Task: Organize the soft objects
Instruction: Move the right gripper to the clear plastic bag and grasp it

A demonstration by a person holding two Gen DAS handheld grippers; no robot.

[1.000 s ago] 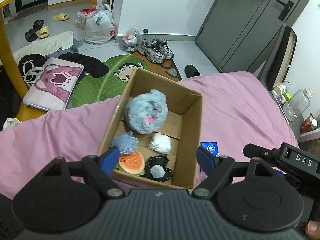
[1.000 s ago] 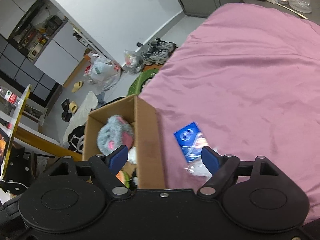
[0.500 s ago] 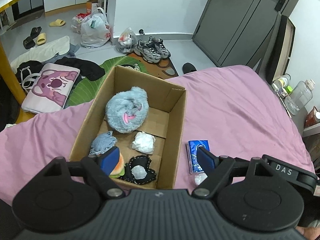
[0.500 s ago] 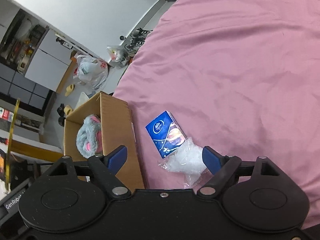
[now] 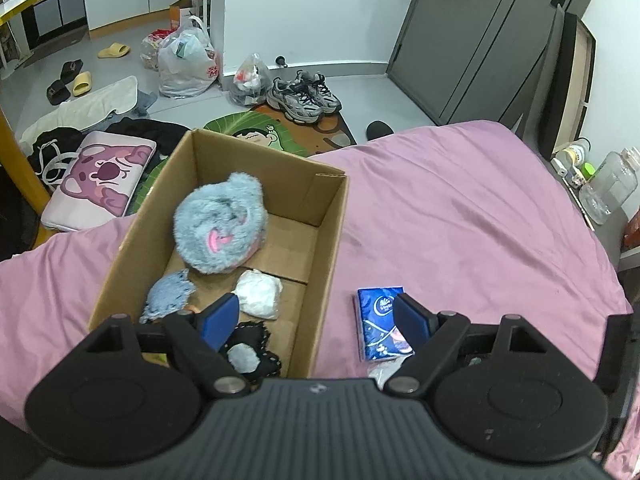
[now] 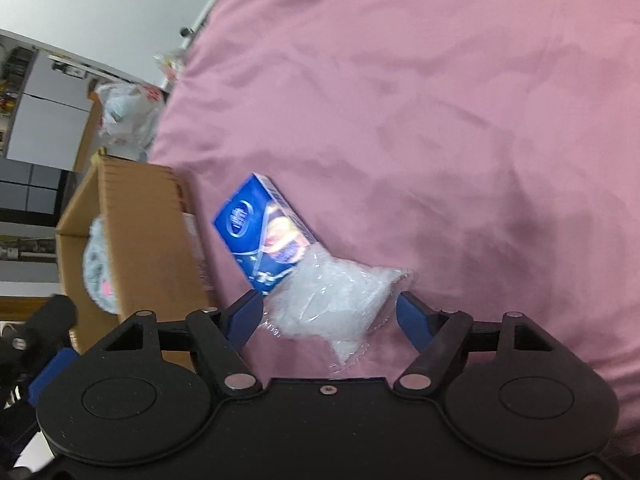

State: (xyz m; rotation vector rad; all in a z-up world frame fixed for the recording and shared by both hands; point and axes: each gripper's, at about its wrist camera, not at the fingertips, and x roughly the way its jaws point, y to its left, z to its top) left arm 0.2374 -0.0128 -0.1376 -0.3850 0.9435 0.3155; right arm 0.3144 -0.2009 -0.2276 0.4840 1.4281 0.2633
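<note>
A cardboard box (image 5: 324, 280) stands on the pink bed (image 5: 460, 220). In it lie a fluffy blue plush (image 5: 220, 228), a small blue plush (image 5: 168, 294), a white wad (image 5: 258, 294) and a black lace piece (image 5: 250, 354). A blue tissue pack (image 5: 376, 320) lies on the bed right of the box, also in the right wrist view (image 6: 260, 232). A clear plastic bag of white stuff (image 6: 332, 304) lies between the open fingers of my right gripper (image 6: 330, 314). My left gripper (image 5: 316, 318) is open above the box's right wall.
The box (image 6: 132, 248) sits left of the bag in the right wrist view. Beyond the bed's end the floor holds shoes (image 5: 304, 96), plastic bags (image 5: 184, 64), a pink cushion (image 5: 100, 172) and clothes. A bedside shelf with a jar (image 5: 608, 184) is at the right.
My right gripper has dropped toward the bed and now straddles the plastic bag. My left gripper has drifted left and back, so the tissue pack shows fully.
</note>
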